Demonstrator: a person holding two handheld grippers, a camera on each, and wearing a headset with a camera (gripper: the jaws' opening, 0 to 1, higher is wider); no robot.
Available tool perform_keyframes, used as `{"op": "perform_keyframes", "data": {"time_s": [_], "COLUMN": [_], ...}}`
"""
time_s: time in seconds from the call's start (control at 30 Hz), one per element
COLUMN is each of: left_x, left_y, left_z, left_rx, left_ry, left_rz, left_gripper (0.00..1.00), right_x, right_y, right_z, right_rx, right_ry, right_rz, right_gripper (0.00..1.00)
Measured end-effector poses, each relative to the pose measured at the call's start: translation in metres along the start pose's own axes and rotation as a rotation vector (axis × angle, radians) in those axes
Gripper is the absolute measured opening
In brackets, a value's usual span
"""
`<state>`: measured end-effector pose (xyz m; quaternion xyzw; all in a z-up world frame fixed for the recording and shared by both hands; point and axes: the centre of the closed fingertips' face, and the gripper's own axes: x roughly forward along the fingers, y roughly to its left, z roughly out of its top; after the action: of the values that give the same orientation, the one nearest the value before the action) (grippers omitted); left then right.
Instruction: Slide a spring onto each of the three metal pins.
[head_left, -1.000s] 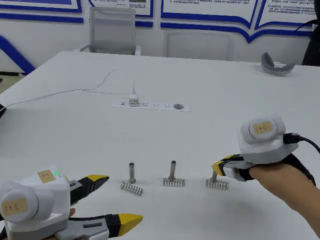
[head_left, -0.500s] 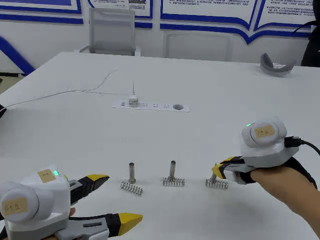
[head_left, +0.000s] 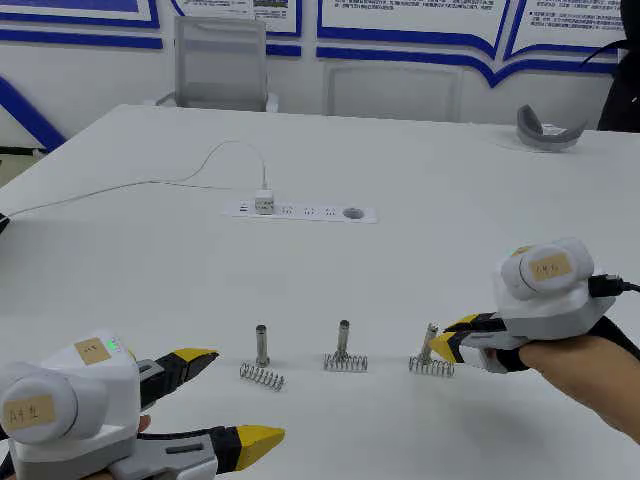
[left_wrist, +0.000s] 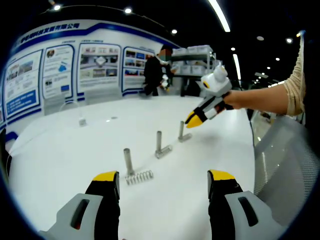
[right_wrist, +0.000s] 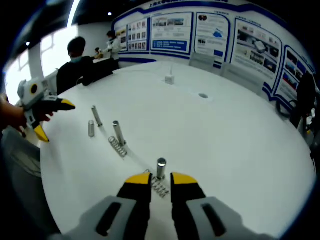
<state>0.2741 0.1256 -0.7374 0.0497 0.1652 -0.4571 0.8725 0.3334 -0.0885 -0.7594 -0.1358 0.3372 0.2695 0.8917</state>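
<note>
- Left tongs: one pair, spread wide, empty, at the surface's near edge.
- Three pins standing in a row: left pin, middle pin, right pin.
- Three springs, one lying at each pin's foot: left spring, middle spring, right spring.
- Right tongs: one pair, narrowly parted, at the right pin.

Left gripper, right gripper: white (yellow tips).

**A:** ok so what else is sitting on that white worktop?

**B:** mainly a white power strip with a white plug in it, and the cable snakes off to the strip's left. Grey chair behind the strip, grey curved band far off to its right, blue-framed posters on the wall beyond.
</note>
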Motion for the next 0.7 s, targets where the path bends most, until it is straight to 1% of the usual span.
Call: {"op": "perform_keyframes", "data": {"time_s": [0.07, 0.13, 0.2, 0.47, 0.7], "left_x": [0.000, 0.000, -0.001, -0.001, -0.001], "left_y": [0.000, 0.000, 0.000, -0.001, -0.002], "left_z": [0.000, -0.001, -0.001, -0.002, -0.004], "left_rx": [0.000, 0.000, 0.000, -0.004, -0.008], "left_ry": [0.002, 0.003, 0.004, 0.007, 0.010], "left_rz": [-0.001, 0.000, 0.000, -0.004, -0.004], "left_gripper": [0.73, 0.73, 0.73, 0.72, 0.71], "right_x": [0.000, 0.000, 0.001, 0.007, 0.014], "right_y": [0.002, 0.002, 0.002, 0.008, 0.005], "right_z": [-0.004, -0.008, -0.011, -0.021, -0.025], "right_rx": [-0.017, -0.056, -0.077, -0.126, -0.159], "right_ry": [0.015, 0.033, 0.047, 0.086, 0.117], "right_rz": [0.018, 0.029, 0.039, 0.105, 0.116], "right_gripper": [0.16, 0.16, 0.16, 0.16, 0.16]}}
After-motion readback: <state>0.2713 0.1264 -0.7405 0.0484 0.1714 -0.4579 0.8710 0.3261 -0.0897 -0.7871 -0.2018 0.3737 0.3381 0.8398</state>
